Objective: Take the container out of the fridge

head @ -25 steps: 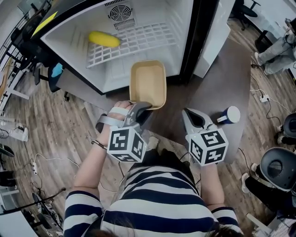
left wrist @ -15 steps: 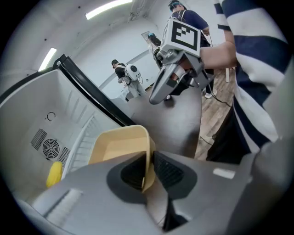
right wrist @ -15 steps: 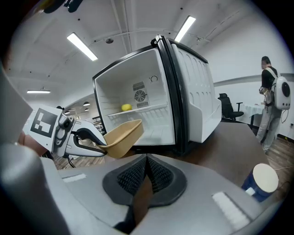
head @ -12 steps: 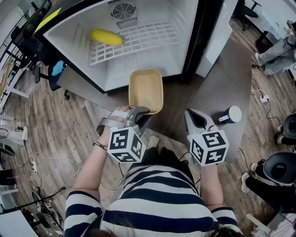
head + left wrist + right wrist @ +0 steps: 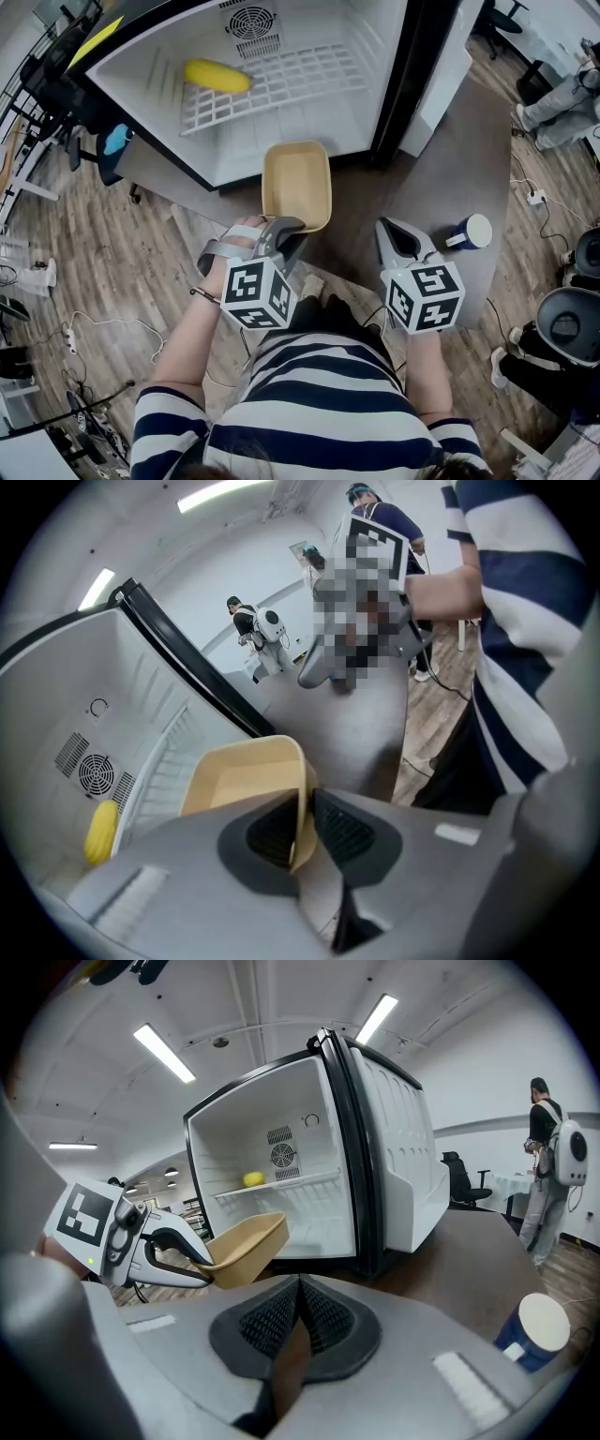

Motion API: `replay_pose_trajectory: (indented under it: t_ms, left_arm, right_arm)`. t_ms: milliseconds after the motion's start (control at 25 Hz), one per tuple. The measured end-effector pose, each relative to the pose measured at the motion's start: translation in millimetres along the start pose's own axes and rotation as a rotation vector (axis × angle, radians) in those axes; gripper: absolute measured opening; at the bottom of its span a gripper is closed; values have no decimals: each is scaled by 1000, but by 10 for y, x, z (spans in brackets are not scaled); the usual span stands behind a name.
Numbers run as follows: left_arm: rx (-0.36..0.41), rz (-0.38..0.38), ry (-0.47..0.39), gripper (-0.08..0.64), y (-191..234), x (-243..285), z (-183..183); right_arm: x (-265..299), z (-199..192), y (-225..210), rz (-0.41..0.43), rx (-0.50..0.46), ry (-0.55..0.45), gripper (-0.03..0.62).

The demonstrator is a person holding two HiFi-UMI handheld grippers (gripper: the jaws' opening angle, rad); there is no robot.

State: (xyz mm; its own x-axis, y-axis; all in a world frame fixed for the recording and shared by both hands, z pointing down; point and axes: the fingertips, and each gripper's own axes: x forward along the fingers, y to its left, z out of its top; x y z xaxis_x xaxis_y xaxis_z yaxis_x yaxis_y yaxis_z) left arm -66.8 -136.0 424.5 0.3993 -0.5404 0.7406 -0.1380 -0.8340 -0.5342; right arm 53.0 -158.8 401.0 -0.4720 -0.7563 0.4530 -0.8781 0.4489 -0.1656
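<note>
Beige plastic formed the container (image 5: 296, 180), a shallow rectangular tub with rounded corners, which was empty and sat wholly outside the fridge (image 5: 309, 127), just in front of the open compartment. The left gripper (image 5: 285, 231) held it at the 12 o'clock position from its jaws, which were clamped on the tub's near short wall, one pad inside the rim and the other outside. The tub hung in the air over the near edge of the grey-brown table (image 5: 450, 141) and touched no surface. The right gripper (image 5: 397, 238) was at 3 o'clock from the left gripper and well apart from the container; its jaws were pressed together with nothing between them. A blue cup (image 5: 466, 232) with a white lid stood on the table at 3 o'clock from the right gripper, near it but not touching. Inside the fridge, a white wire shelf (image 5: 281, 82) carried one yellow item (image 5: 217, 76), at 11 o'clock from the container, and a round fan grille (image 5: 245, 23) sat in the back wall at 12 o'clock. The fridge door (image 5: 439, 80) stood open at 2 o'clock from the container. The operator's striped shirt (image 5: 319, 403) filled the 6 o'clock edge of the head view, above a wood-plank floor (image 5: 112, 253).
</note>
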Motion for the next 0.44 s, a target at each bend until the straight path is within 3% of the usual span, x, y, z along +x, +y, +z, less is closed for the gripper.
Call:
replay_pose_trajectory:
  t_ms: [440]
  left_arm:
    - [2,-7,0,0,75,98,-105]
  right_arm:
    - [161,57,44,-11,-6,-4,-8]
